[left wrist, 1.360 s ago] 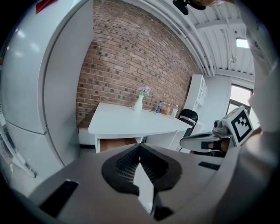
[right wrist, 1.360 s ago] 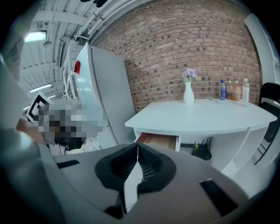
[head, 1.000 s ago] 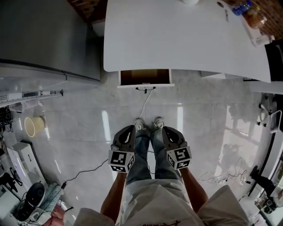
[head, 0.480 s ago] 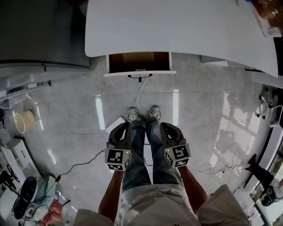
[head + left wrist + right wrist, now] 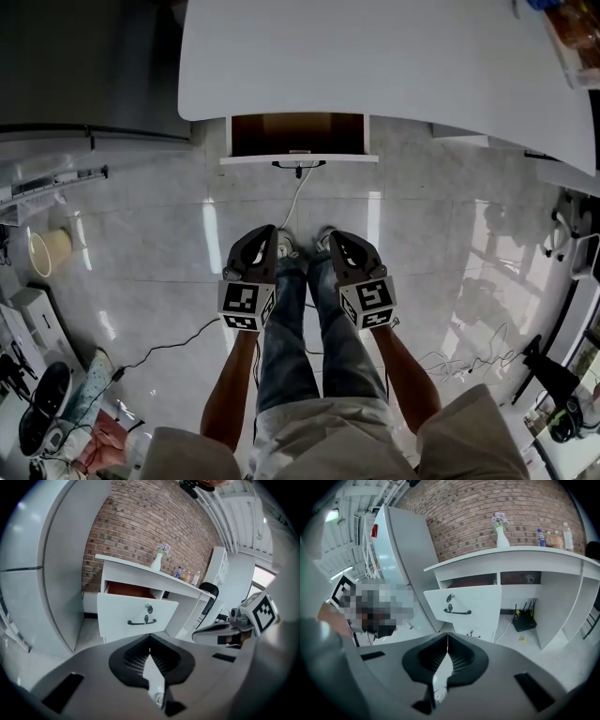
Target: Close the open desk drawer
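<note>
Drawer (image 5: 298, 136) open under desk (image 5: 375, 56), cable (image 5: 296, 202) on floor (image 5: 450, 234) before it

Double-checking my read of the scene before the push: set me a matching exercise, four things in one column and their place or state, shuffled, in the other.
Things:
1. drawer
2. left tool
3. vase
4. black router

Place or state:
A. on the floor under the desk
B. pulled out, open
C. shut, nothing between its jaws
D. on the desk top

Pairs: 1-B; 2-C; 3-D; 4-A
</note>
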Demonstrator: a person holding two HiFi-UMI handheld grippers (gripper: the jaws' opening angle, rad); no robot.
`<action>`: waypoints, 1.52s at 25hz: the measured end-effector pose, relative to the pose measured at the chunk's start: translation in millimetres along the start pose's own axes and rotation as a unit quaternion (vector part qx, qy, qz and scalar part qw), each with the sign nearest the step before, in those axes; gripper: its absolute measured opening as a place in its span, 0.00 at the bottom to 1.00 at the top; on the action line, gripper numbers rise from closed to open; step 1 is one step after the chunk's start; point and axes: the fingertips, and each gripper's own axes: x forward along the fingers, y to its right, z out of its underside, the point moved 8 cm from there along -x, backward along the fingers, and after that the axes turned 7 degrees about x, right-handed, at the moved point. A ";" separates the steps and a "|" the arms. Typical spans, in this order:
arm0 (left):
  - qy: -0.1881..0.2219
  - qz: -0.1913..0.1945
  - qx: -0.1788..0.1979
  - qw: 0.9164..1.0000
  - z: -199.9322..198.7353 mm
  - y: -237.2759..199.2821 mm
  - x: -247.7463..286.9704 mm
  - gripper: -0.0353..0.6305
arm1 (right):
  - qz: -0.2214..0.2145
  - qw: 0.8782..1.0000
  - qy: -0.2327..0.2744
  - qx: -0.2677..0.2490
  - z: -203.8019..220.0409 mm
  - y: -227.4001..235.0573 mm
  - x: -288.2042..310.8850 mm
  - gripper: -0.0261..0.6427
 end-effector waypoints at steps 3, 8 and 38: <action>0.005 -0.009 0.005 1.000 0.8 -17.8 26.5 0.07 | 0.005 1.000 0.008 -0.013 -11.6 11.4 29.1 0.07; 0.003 -0.014 0.018 1.000 -5.4 -39.0 65.9 0.07 | 0.021 0.999 0.019 -0.021 -33.0 28.1 68.2 0.07; 0.155 0.121 -0.533 0.823 27.9 -76.2 117.0 0.34 | -0.180 0.838 0.085 0.507 -13.9 82.9 125.3 0.31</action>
